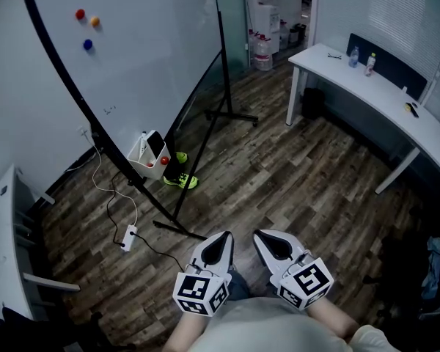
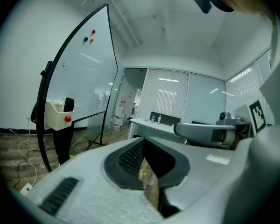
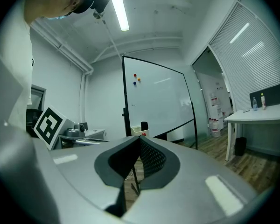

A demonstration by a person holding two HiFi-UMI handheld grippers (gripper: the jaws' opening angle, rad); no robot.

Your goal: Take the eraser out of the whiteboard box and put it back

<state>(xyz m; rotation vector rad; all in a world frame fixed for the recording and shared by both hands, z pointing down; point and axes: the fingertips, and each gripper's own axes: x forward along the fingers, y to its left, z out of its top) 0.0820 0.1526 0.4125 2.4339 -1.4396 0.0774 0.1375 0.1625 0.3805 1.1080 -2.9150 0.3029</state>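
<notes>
Plastic box [image 1: 148, 166], white and open on top, sits at the lower edge of the glossy whiteboard [image 1: 147, 50], left of the frame's middle. The flat black eraser [image 1: 155, 144] stands upright inside it, and a round red magnet [image 1: 165, 160] is on its side. At the lower centre, above the wooden plank floor [image 1: 293, 174], the left gripper [image 1: 223, 237] and the right gripper [image 1: 261, 236] point forward side by side. Both jaws are clenched and hold nothing.
</notes>
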